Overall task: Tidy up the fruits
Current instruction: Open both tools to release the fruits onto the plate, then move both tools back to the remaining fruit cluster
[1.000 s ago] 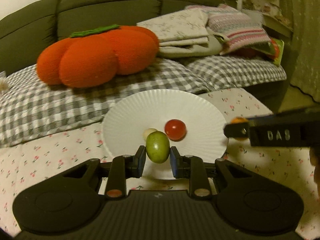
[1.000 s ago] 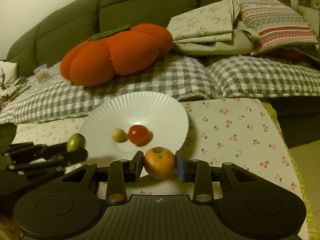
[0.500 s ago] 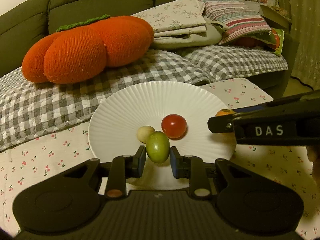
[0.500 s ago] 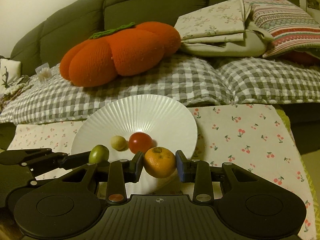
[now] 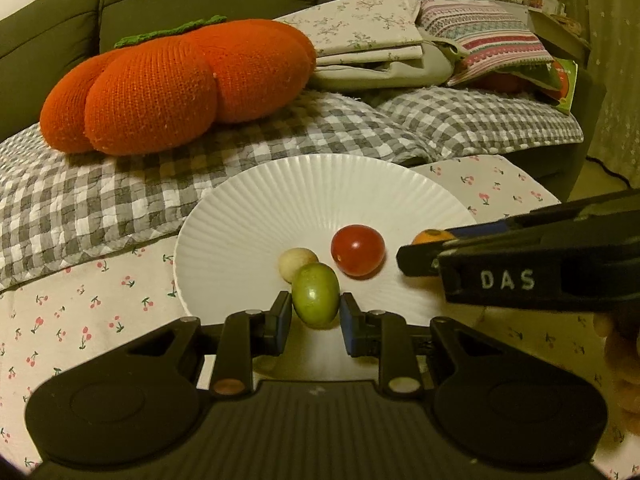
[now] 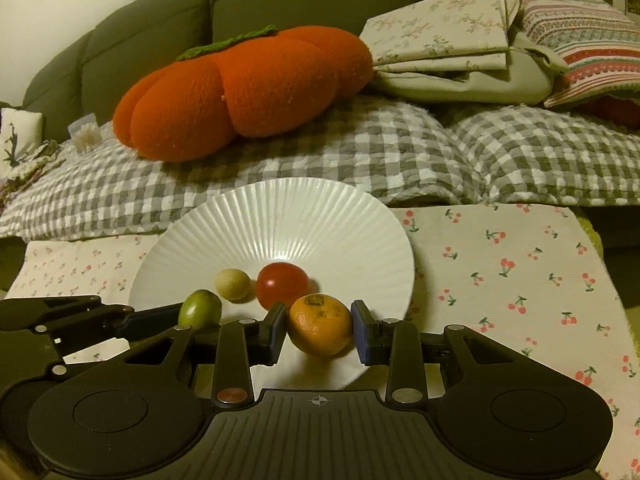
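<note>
Left wrist view: my left gripper is clamped on the green fruit, which hangs over the white plate near its 6 o'clock rim. Just beyond it, at about 11 o'clock from the fruit, sits the pale round fruit, and at 1 o'clock the red tomato. If I let go here, I judge the green fruit could knock the pale one or roll down the ribbed slope into the tomato. My right gripper crosses in from 3 o'clock and hides most of the orange; only a sliver shows. I cannot tell from here whether the green fruit touches the plate or hangs above it. A blurred hand is cut off at the right edge.

Right wrist view: my right gripper is clenched on the orange, over the plate's 5 o'clock rim, with the tomato close behind at 11 o'clock. Dropped this near the edge, the orange might tip outward onto the cherry-print cloth, or bump the tomato. My left gripper reaches in from 9 o'clock with the green fruit at its tip; the two tools are near each other and could collide. The plate's near rim is hidden by my own body.
</note>
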